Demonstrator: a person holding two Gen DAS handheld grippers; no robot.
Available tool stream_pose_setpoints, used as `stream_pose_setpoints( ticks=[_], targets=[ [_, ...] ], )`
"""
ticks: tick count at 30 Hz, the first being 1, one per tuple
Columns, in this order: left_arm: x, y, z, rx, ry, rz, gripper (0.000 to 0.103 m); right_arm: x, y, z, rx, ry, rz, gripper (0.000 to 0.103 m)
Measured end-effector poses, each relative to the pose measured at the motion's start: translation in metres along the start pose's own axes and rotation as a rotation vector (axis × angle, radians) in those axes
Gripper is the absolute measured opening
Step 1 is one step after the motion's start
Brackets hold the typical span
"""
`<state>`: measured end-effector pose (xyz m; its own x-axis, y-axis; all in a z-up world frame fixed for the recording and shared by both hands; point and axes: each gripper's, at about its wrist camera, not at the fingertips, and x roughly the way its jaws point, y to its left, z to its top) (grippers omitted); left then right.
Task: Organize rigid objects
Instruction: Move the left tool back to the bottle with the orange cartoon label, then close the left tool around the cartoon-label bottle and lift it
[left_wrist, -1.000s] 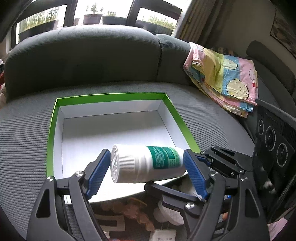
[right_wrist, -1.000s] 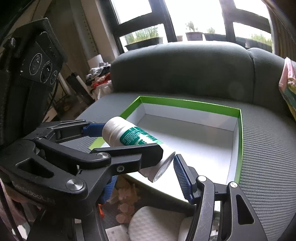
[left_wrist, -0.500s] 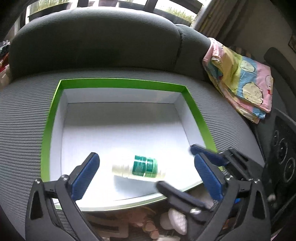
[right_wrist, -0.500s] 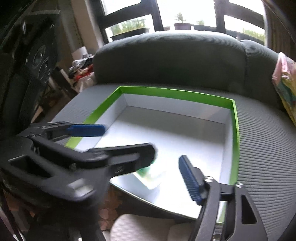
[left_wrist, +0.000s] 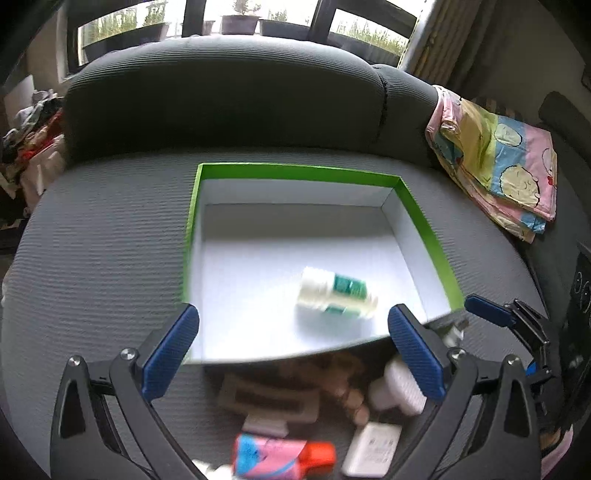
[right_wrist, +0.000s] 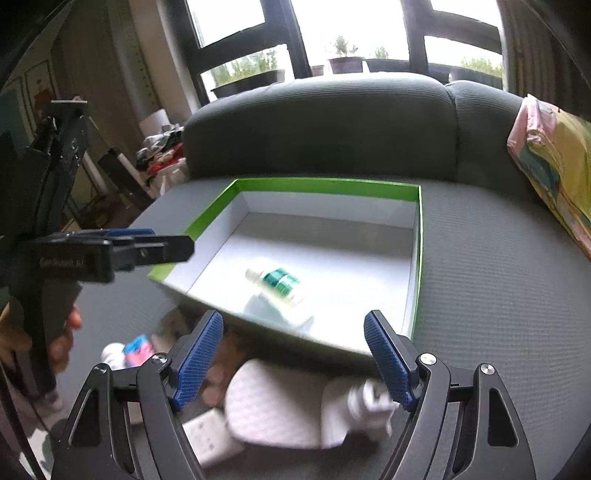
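bottle (left_wrist: 336, 293) lies released in the green-rimmed box (left_wrist: 424, 229) — both tools, left (left_wrist: 291, 352) and right (right_wrist: 293, 360), apart and empty — next, a judgement: pick another item from the pile (left_wrist: 306, 417).

White bottle (left_wrist: 334, 297) with green label lies on its side inside the green-rimmed white box (left_wrist: 295, 172); near its front edge.

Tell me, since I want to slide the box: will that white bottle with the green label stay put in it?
Probably not: the white bottle lies on its side, so its round body may roll. The green-rimmed box has a smooth floor and room to travel.
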<state>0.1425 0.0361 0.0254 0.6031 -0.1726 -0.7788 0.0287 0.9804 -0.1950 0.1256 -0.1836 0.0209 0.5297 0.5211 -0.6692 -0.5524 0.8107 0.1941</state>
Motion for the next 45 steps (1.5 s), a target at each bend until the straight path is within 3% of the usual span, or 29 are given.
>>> stream_pose_setpoints(
  ticks=[6,12,24,34,42,45],
  targets=[
    [-0.019,0.024,-0.041,-0.013,0.006,0.055,0.102,-0.01,0.018,-0.023,-0.023,0.028,0.053,0.08],
    [-0.034,0.046,-0.082,-0.076,0.029,0.048,0.102,-0.01,0.047,-0.039,-0.051,0.053,0.138,0.08],
    [-0.039,0.073,-0.131,-0.238,0.044,-0.081,0.102,0.01,0.126,-0.083,-0.195,0.162,0.328,0.08],
    [-0.026,0.084,-0.143,-0.239,0.029,-0.085,0.101,0.042,0.146,-0.092,-0.169,0.217,0.346,0.08],
    [-0.015,0.082,-0.144,-0.224,0.02,-0.166,0.096,0.069,0.145,-0.085,-0.12,0.189,0.277,0.08],
    [-0.014,0.078,-0.146,-0.214,0.028,-0.201,0.089,0.074,0.15,-0.084,-0.146,0.185,0.269,0.069]
  ],
)
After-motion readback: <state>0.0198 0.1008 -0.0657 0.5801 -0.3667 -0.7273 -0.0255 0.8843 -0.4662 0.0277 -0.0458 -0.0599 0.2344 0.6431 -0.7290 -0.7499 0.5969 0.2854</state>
